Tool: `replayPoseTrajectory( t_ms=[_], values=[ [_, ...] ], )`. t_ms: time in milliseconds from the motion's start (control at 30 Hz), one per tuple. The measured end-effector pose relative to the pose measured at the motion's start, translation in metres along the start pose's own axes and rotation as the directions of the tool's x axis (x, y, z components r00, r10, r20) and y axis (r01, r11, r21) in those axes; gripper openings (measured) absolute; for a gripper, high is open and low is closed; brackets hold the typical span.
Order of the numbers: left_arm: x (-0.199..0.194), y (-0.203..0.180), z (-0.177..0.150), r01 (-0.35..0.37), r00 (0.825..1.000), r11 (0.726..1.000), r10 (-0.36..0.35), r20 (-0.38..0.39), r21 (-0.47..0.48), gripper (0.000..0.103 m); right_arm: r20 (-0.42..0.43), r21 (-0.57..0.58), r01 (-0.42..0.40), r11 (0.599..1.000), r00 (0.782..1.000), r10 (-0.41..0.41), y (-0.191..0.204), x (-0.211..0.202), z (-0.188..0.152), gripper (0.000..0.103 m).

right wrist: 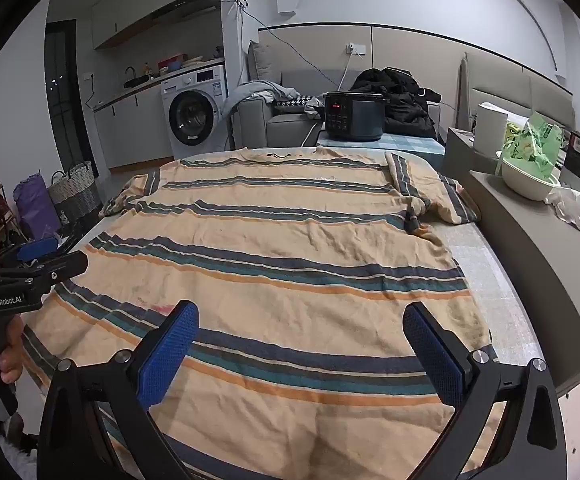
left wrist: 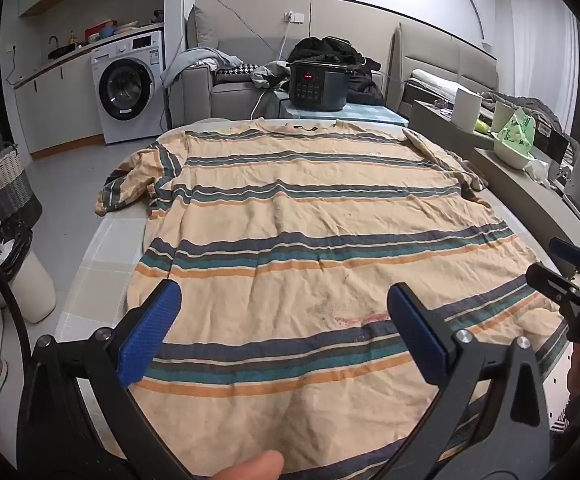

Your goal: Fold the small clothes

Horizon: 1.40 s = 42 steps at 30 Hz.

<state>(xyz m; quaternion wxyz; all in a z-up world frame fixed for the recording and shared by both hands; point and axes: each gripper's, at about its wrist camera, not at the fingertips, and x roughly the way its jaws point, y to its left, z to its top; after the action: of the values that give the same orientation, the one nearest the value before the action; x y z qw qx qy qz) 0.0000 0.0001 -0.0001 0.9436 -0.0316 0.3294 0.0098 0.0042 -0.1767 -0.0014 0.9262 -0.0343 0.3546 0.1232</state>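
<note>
Across the tabletop a wrinkled peach cotton shirt with teal and orange stripes is spread flat for folding, while the left hand-held gripper and the right hand-held gripper are held wide apart, empty, over its near hem.

Two handheld black two-finger grippers, blue pads.

Left black plastic gripper: angular struts, silver round screws at pivots, blue dimpled rubber pads on finger insides. Right black plastic gripper: same build, same blue pads. White "GenRobot.AI" lettering on left unit's body, seen from right wrist view. Bare hand on grip; no sleeve visible.
</note>
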Motion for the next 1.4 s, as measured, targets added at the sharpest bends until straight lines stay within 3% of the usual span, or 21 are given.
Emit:
replayPoseTrajectory(
  t_ms=[200,333,1400],
  values=[
    [0.0,-0.007,0.0,-0.055,0.998,0.997,0.055,0.012,0.047,0.102,-0.005,0.001,-0.002,1.0,1.0,0.002,-0.002,0.001,0.001,0.103],
    [-0.001,0.0,-0.002,-0.012,1.0,1.0,0.012,0.009,0.026,0.102,-0.001,0.007,-0.009,1.0,1.0,0.009,-0.002,0.001,0.0,0.103],
    [0.002,-0.002,-0.002,-0.018,1.0,0.999,0.018,0.004,0.035,0.102,-0.02,0.092,-0.009,0.996,1.0,0.011,-0.014,0.004,0.001,0.103]
  ],
)
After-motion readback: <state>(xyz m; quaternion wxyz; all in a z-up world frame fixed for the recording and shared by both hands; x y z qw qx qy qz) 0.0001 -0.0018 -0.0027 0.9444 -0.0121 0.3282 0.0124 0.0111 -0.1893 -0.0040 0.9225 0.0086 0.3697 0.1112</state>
